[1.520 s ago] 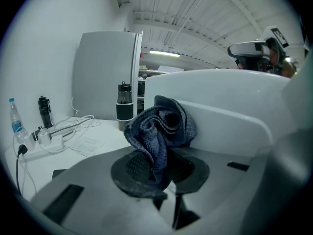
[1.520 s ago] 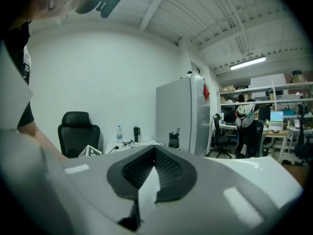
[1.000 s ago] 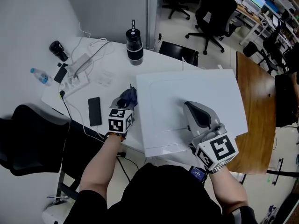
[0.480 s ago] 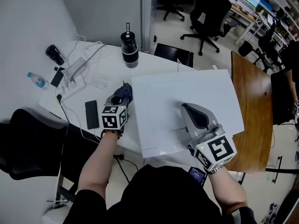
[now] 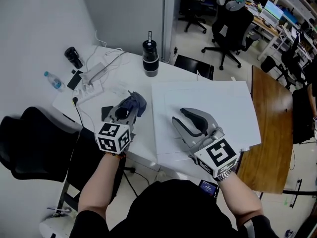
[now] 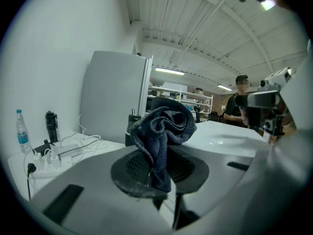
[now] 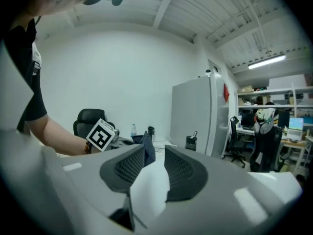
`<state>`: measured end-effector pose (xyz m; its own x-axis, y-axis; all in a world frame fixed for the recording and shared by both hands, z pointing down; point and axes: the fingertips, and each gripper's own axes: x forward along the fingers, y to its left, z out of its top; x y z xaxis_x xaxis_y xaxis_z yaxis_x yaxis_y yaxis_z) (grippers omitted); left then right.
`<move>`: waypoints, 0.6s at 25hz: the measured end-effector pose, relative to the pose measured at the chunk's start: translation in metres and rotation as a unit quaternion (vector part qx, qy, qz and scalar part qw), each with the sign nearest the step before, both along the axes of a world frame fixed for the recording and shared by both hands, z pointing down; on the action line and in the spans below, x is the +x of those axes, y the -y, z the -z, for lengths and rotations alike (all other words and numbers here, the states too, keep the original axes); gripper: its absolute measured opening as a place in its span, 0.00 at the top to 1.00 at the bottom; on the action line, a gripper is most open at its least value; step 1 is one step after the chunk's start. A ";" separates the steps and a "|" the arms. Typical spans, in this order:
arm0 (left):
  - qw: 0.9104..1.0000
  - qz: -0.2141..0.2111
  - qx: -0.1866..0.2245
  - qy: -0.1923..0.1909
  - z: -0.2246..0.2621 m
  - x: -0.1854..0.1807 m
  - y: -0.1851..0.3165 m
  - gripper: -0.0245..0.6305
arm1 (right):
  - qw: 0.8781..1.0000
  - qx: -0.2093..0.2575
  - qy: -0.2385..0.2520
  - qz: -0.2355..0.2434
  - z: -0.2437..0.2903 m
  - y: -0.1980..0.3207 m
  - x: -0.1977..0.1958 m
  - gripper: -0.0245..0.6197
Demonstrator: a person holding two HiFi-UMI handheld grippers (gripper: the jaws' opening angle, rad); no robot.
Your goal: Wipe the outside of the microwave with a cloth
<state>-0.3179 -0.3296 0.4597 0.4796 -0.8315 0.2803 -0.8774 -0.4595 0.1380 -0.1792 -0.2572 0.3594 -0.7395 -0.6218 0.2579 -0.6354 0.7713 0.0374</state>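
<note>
We pinch the bunched dark blue cloth (image 6: 164, 124) in our left gripper (image 5: 126, 108), raised above the white table (image 5: 124, 78) just beside the white microwave's (image 5: 218, 108) left edge. Our right gripper (image 5: 178, 116) hovers over the microwave's top, its jaws having just spread apart, nothing between them.

**Operator and handheld rig: looks only**

Black short-sleeved top (image 5: 173, 209), forearms bare. Bracelet (image 5: 113, 154) on left wrist, link band (image 5: 227, 176) on right. Left gripper (image 5: 133, 103) and right gripper (image 5: 179, 116): grey moulded shells, dark ribbed pads (image 7: 183, 173), white cube with black square markers (image 5: 216, 155) at each rear. Right jaws have just been opening, nothing clamped between them.
</note>
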 end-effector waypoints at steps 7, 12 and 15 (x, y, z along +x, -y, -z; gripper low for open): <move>0.995 -0.089 0.042 -0.031 0.076 0.013 -0.050 0.86 | 0.995 0.017 -0.023 0.092 0.007 -0.012 -0.049 0.67; 0.986 -0.151 0.052 -0.046 0.101 0.028 -0.084 0.86 | 0.986 0.008 -0.031 0.162 0.004 -0.028 -0.073 0.67; 0.980 -0.186 0.053 -0.053 0.109 0.038 -0.099 0.86 | 0.981 0.011 -0.040 0.190 0.001 -0.037 -0.080 0.67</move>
